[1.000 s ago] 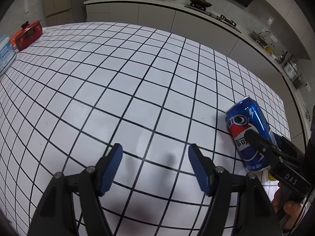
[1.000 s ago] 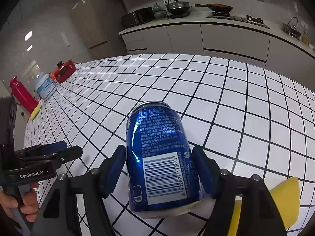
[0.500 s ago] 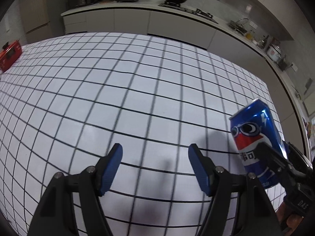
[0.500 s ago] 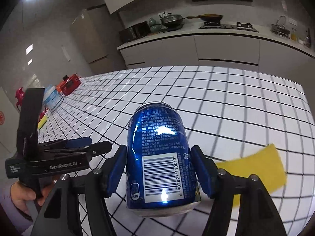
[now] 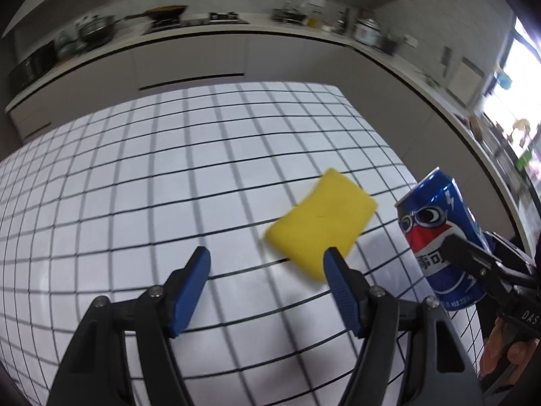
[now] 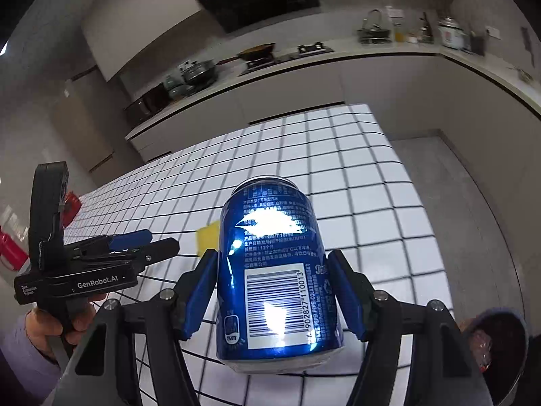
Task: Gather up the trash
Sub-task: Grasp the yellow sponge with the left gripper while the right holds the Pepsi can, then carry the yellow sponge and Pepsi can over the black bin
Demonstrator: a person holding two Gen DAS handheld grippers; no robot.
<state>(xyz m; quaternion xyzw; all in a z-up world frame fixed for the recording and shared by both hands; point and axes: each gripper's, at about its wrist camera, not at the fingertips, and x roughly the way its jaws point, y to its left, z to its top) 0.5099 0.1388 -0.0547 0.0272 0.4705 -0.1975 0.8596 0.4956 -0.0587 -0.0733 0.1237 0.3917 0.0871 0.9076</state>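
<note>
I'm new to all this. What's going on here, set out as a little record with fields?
Setting: kitchen, white tiled table
Right gripper: shut on the blue soda can, upright, lifted off the table
Left gripper: open, empty, above the table
Yellow sponge: lying flat on the table, just ahead of the left gripper
Dark bin: lower right, some rubbish inside

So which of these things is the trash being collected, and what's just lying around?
Part of the job:
- blue soda can, clamped in the right gripper
- dark bin at lower right, probably where it goes
- left gripper, open and holding nothing

Just lying about:
- yellow sponge on the tiled table
- pots on the back counter
</note>
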